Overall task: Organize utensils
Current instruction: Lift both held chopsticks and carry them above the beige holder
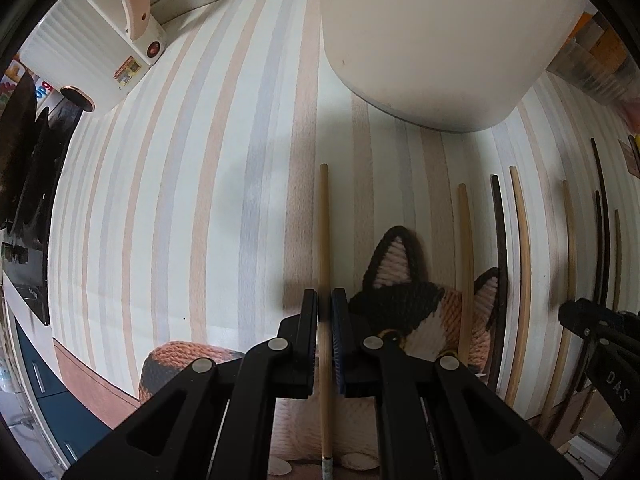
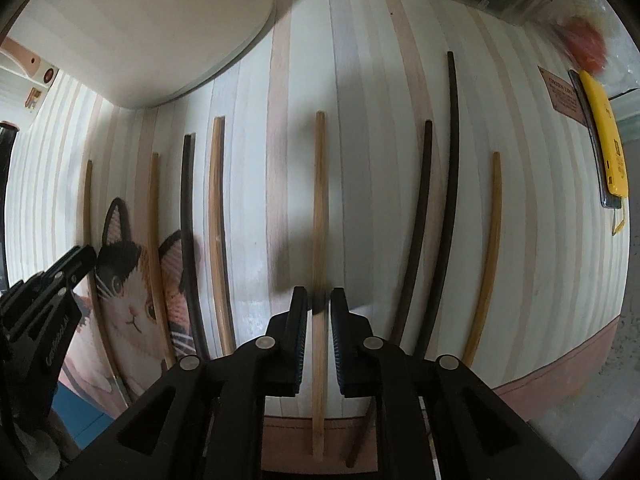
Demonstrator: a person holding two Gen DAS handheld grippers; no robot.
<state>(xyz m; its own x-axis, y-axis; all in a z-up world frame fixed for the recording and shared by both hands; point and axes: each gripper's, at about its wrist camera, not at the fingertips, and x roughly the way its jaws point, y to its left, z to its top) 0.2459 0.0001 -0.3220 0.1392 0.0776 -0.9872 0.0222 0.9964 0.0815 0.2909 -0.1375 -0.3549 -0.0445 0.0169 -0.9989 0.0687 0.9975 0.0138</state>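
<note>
Left hand-held gripper [image 1: 324, 308] pointing down at striped surface [image 1: 180, 200], jaws nearly closed on a light wooden chopstick [image 1: 324, 240] running fwd between the pads, prob. pinched to pick it out for sorting. Right hand-held gripper [image 2: 319, 306] also pointing down, jaws narrow w/ slight gaps either side of another light chopstick [image 2: 319, 200] lying on the surface, so straddling, not yet gripping; more light & dark chopsticks [image 2: 450, 184] spread both sides, some over a cat-face mat [image 2: 128, 292]. Big cream container [image 1: 432, 40] ahead of left hand-held gripper, likely the drop spot; contents not visible.

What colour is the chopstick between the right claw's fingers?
Light tan wood. The chopstick shows best in the right wrist view, running straight up between the right claw.
</note>
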